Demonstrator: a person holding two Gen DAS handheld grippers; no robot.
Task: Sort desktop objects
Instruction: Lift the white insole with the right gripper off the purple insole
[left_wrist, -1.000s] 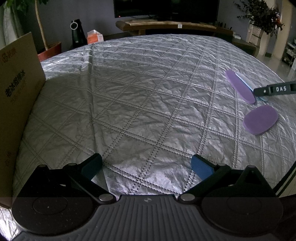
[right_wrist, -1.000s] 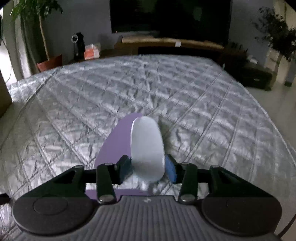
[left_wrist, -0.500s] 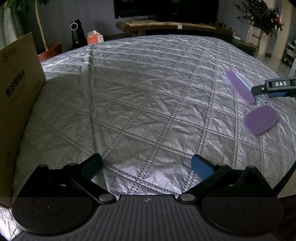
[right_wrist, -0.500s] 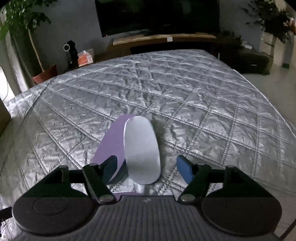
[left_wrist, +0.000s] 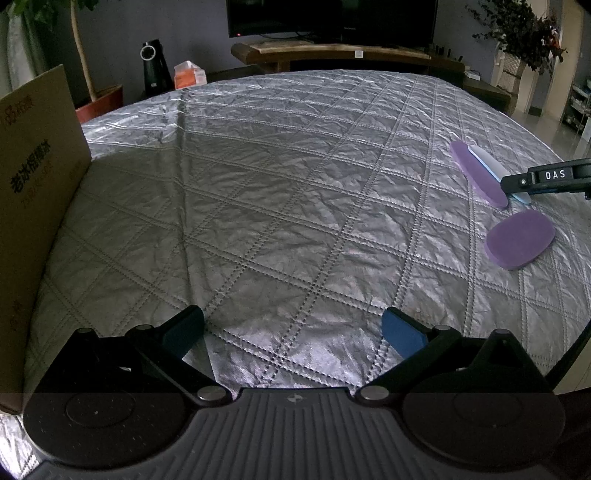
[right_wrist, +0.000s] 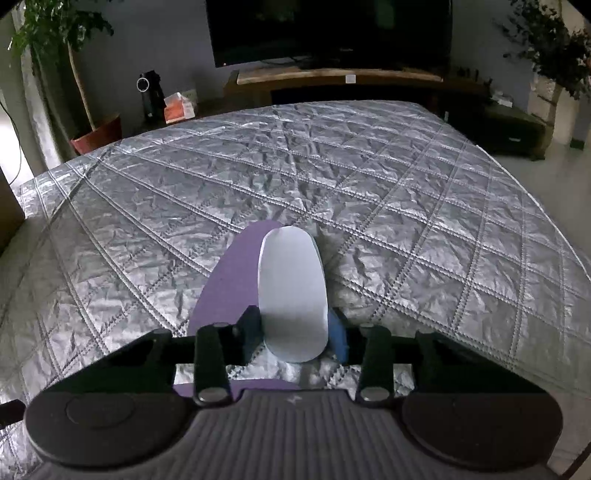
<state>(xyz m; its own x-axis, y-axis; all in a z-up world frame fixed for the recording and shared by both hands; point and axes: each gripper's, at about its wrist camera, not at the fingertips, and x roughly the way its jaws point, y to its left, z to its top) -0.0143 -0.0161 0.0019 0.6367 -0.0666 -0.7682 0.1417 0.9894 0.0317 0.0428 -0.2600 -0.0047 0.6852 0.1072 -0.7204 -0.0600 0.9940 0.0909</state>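
Two views. Left wrist: left gripper (left_wrist: 293, 328) spread wide, empty, above quilted silver cloth (left_wrist: 277, 177); long purple oval pad (left_wrist: 476, 175) and round purple pad (left_wrist: 521, 239) lie well apart to its right, nearer the right gripper (left_wrist: 517, 188); brown cardboard box (left_wrist: 33, 192) at left.

Right wrist: right gripper clamped on pale grey oval mouse (right_wrist: 291, 291), long axis pointing straight ahead, beside the long pad; television (right_wrist: 328, 29) and potted plants beyond.
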